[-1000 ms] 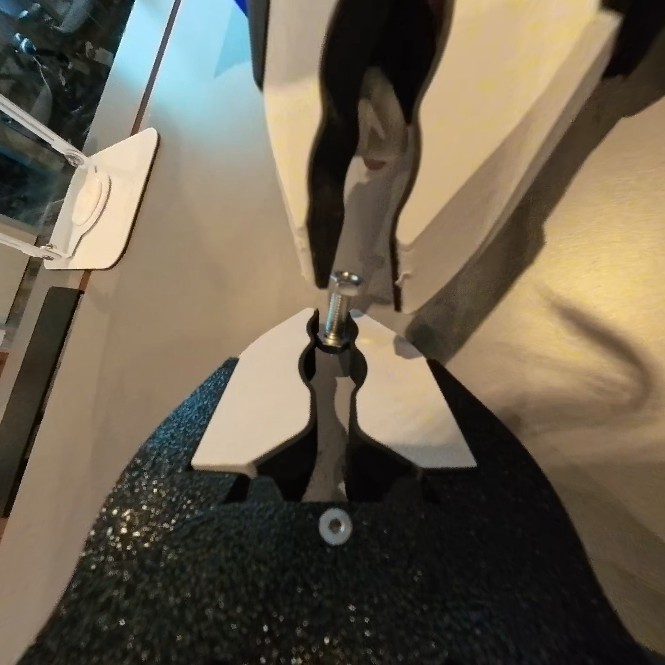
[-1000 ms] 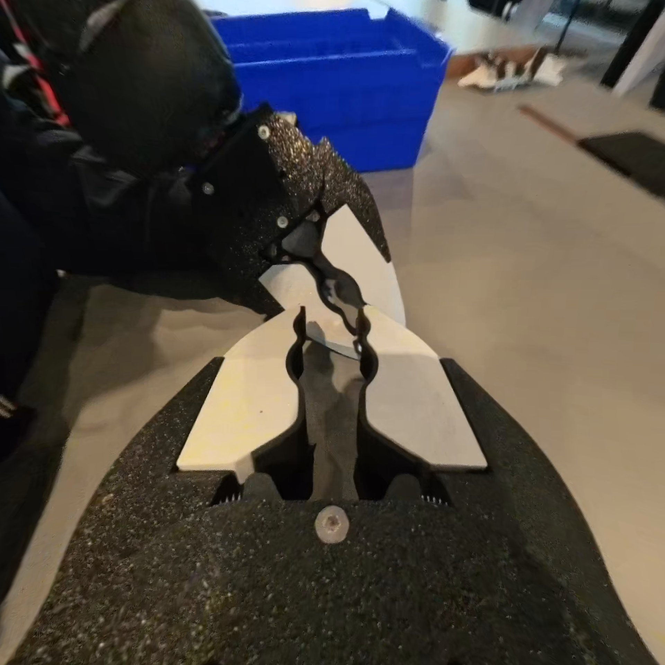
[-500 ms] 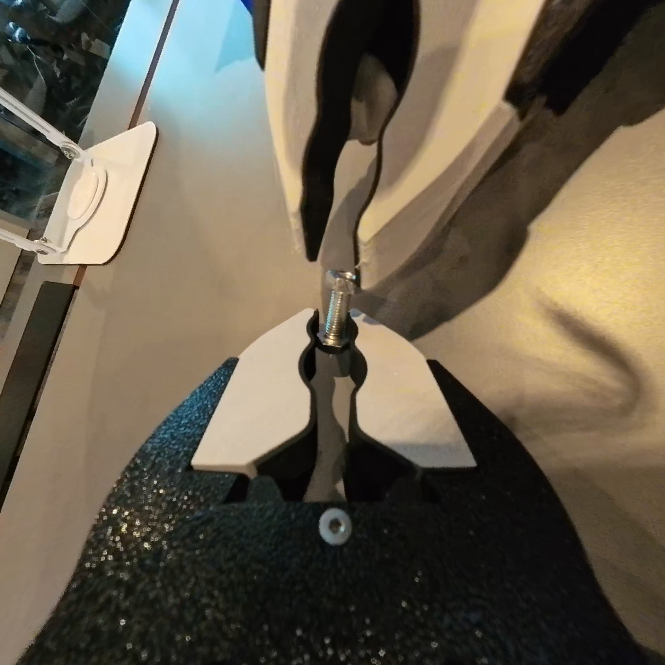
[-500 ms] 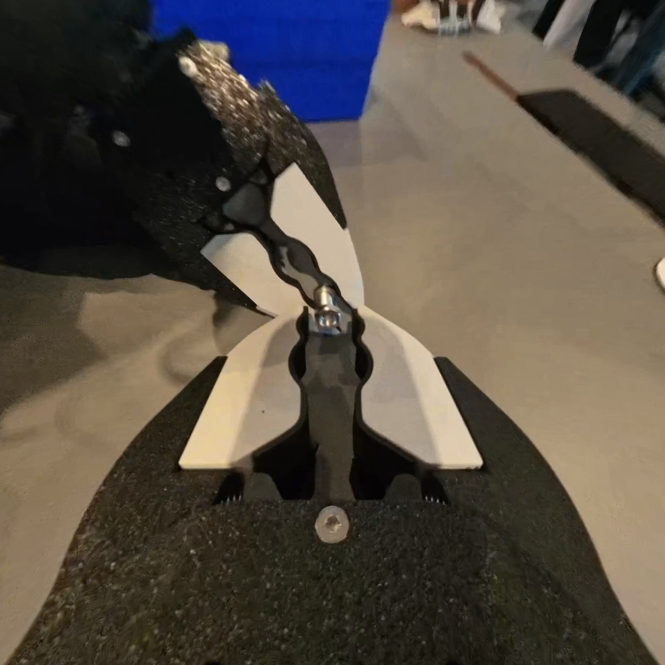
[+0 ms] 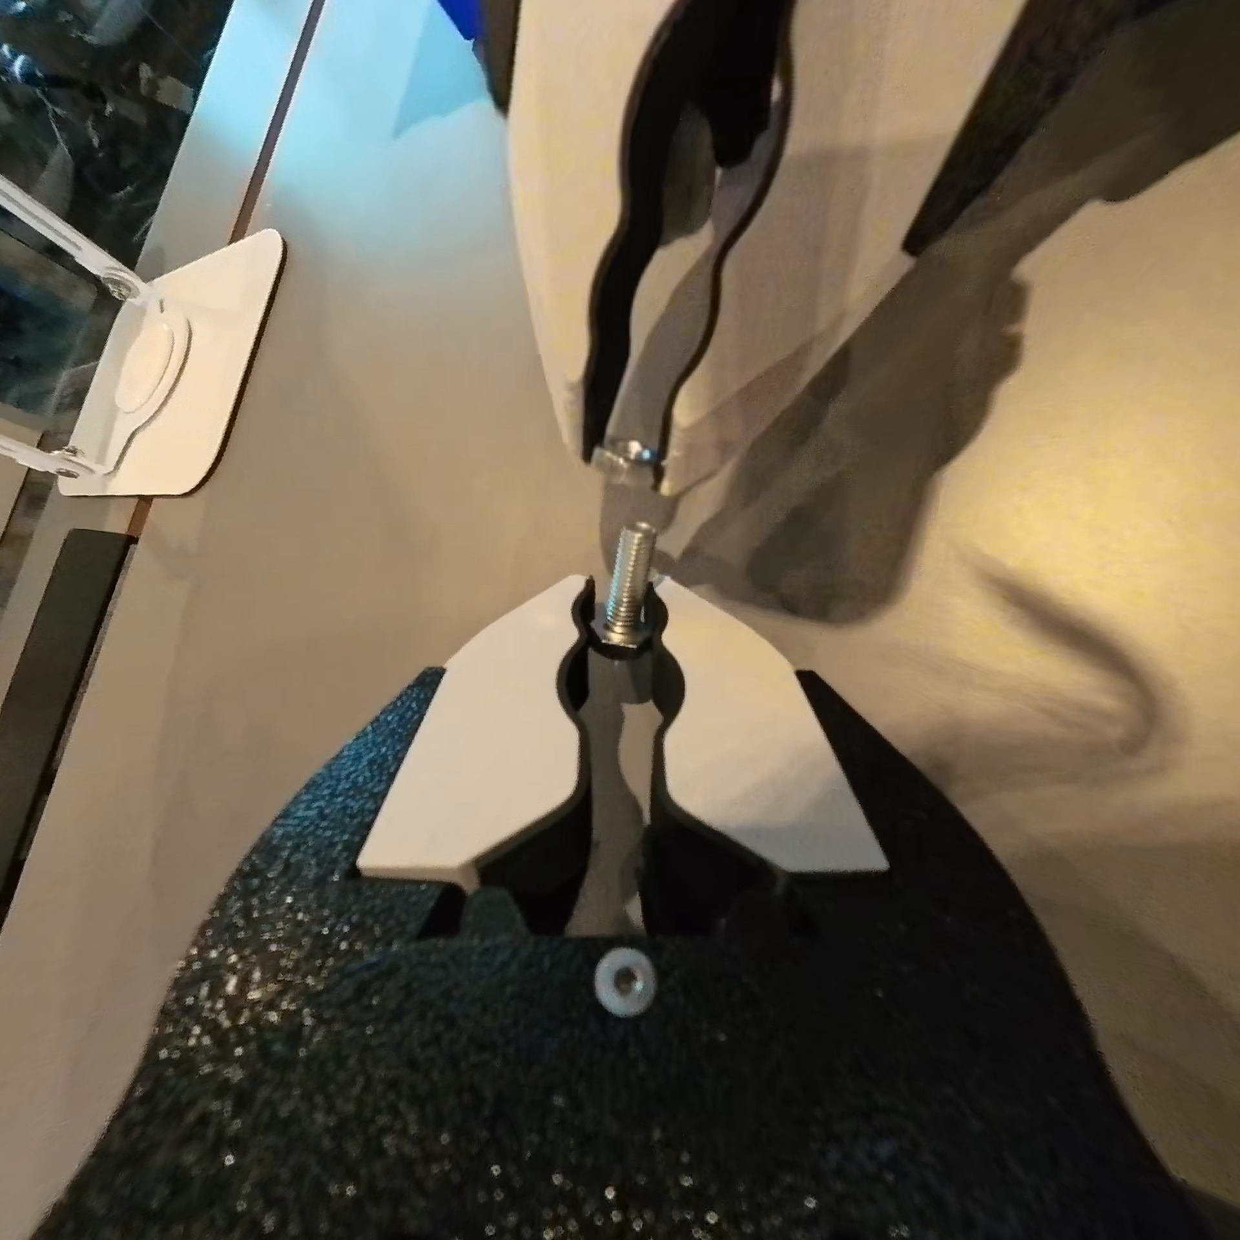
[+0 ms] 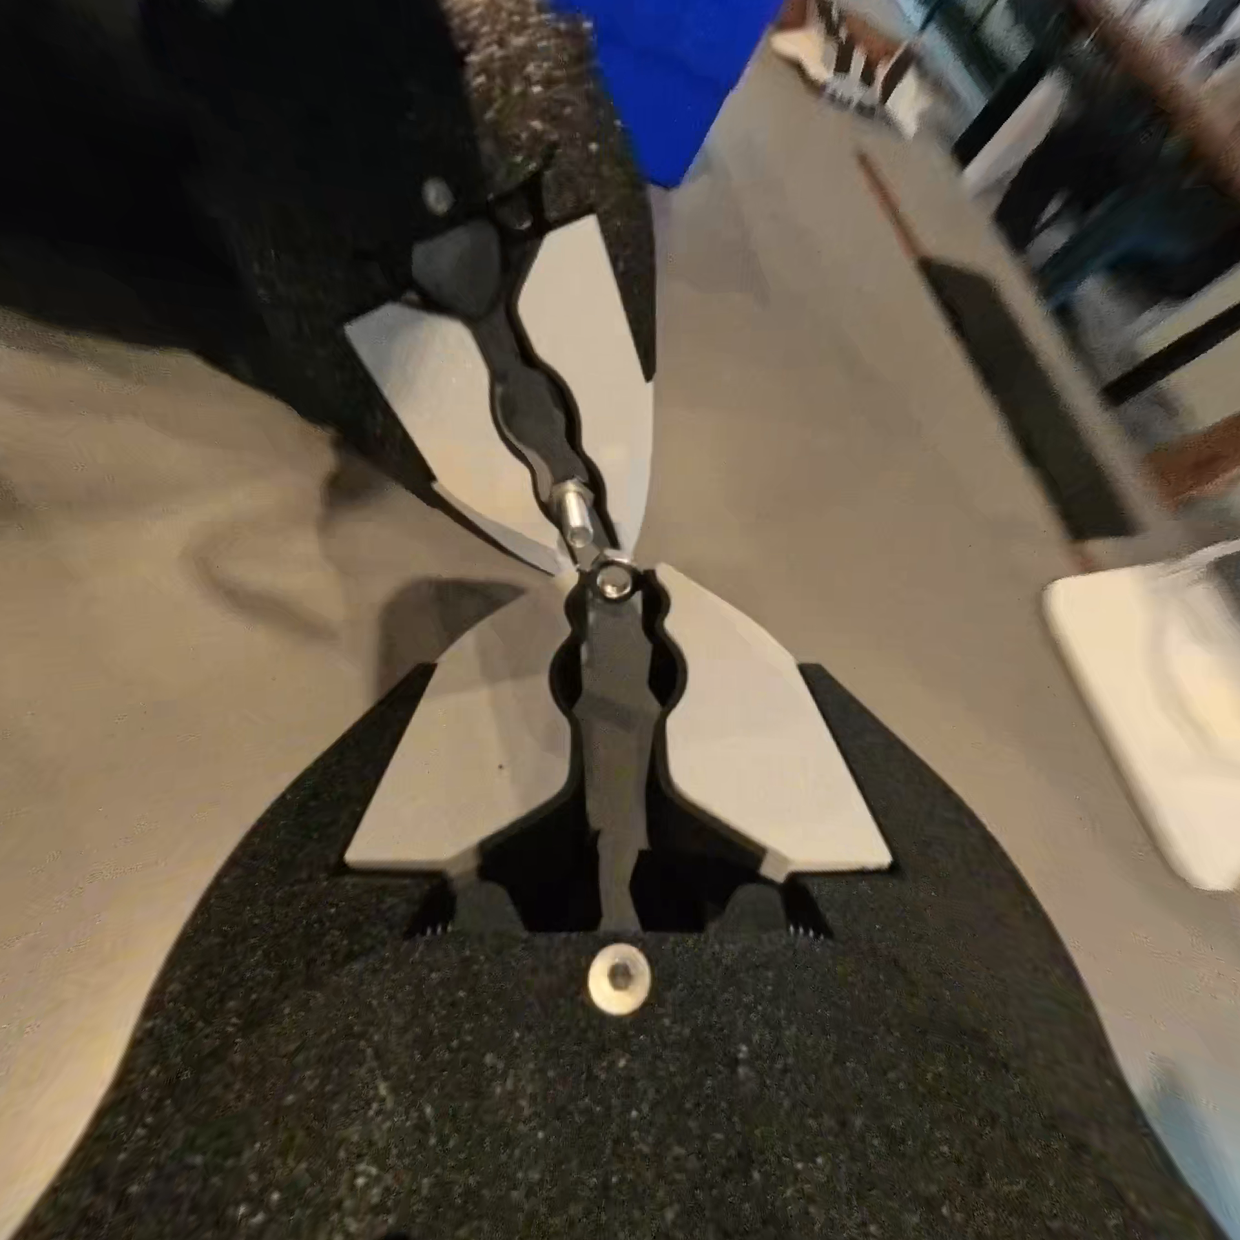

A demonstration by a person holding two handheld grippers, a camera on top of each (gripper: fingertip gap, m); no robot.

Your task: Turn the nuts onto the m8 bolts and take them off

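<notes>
My left gripper (image 5: 621, 627) is shut on the hexagonal head of a silver bolt (image 5: 625, 574), whose threaded shaft points forward and is bare. My right gripper (image 6: 614, 582) is shut on a silver nut (image 6: 614, 580), pinched at its fingertips. In the left wrist view the nut (image 5: 627, 458) sits between the right gripper's tips, a short way beyond the bolt's end and apart from it. In the right wrist view the bolt (image 6: 574, 515) points at the nut from the left gripper's jaws, with a small gap between them.
A beige table (image 5: 1006, 470) lies under both grippers. A white plate with a clear bracket (image 5: 154, 376) lies at the table's left edge. A blue bin (image 6: 664, 80) stands behind, and a white tray (image 6: 1154, 711) lies at the right. Both grippers' tips are close together, under 4 cm apart.
The nut was at the bolt's tip half a second ago. It has come off in my right gripper, which closed on it and drew back. The left gripper kept its hold.
</notes>
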